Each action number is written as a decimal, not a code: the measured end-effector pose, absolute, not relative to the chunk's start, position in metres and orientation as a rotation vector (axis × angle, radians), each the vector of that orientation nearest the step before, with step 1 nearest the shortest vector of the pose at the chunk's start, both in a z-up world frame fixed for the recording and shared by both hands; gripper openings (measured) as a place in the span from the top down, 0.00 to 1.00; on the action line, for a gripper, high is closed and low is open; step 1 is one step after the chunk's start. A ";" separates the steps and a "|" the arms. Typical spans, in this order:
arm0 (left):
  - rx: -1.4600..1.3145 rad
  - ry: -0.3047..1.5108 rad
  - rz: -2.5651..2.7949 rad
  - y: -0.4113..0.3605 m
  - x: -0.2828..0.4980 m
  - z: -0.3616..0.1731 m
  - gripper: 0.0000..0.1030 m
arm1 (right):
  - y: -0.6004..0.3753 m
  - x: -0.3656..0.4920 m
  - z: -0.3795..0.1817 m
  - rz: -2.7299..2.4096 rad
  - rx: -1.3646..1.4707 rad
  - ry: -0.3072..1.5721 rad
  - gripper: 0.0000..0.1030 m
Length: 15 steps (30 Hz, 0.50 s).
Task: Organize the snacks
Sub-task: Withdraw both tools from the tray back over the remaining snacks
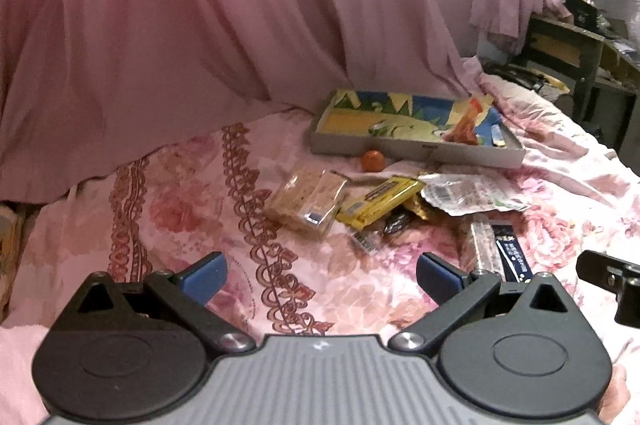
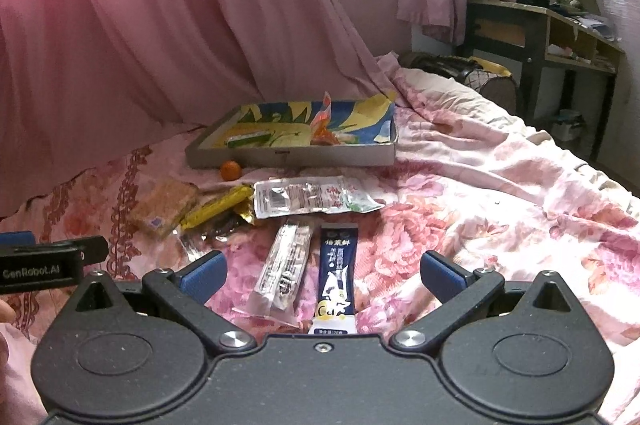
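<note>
— Setting? Surface?
— Bed (image 2: 460, 193) under a pink floral sheet, pink curtain (image 2: 160, 25) hanging behind. Dark wooden desk (image 2: 536, 25) far right, cluttered.

— Container?
— Shallow cardboard tray (image 2: 320, 155) with a blue-and-yellow printed lining, far side of the bed near the curtain. Inside: an orange-red wrapper (image 2: 326, 129) standing up and a green-and-white packet (image 2: 248, 139) lying flat.

— Loose snacks?
— Small orange (image 2: 231, 170) just in front of the tray wall. Nearer: clear-wrapped block of biscuits (image 2: 164, 207), yellow bar (image 2: 216, 211) touching it, silver pouch (image 2: 312, 199) to the right. Closest to the right tongs: clear sachet (image 2: 286, 265) and dark blue stick pack (image 2: 336, 277), side by side, pointing at the tray.

— Right tongs?
— Right tongs (image 2: 322, 275) spread wide, empty, low over the sheet, sachet and stick pack between the blue pads.

— Left tongs?
— Left tongs (image 1: 320, 277) likewise wide apart, holding nothing, over bare sheet short of the biscuits.
</note>
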State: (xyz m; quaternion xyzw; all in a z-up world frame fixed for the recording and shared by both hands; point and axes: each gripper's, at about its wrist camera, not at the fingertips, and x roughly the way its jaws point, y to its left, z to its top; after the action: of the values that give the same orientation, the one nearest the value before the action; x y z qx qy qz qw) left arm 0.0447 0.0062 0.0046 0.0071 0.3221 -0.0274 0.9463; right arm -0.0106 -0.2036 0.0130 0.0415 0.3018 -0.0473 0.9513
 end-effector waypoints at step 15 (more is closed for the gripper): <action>-0.050 0.886 -0.139 0.018 0.102 -0.009 0.00 | -0.198 0.024 -0.010 0.050 0.127 0.827 0.01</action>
State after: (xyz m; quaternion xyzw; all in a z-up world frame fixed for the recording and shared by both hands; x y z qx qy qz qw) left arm 0.1017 0.0177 -0.0095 -0.0244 0.4284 -0.0673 0.9007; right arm 0.0240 -0.1979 -0.0096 0.0619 0.4013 0.0242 0.9135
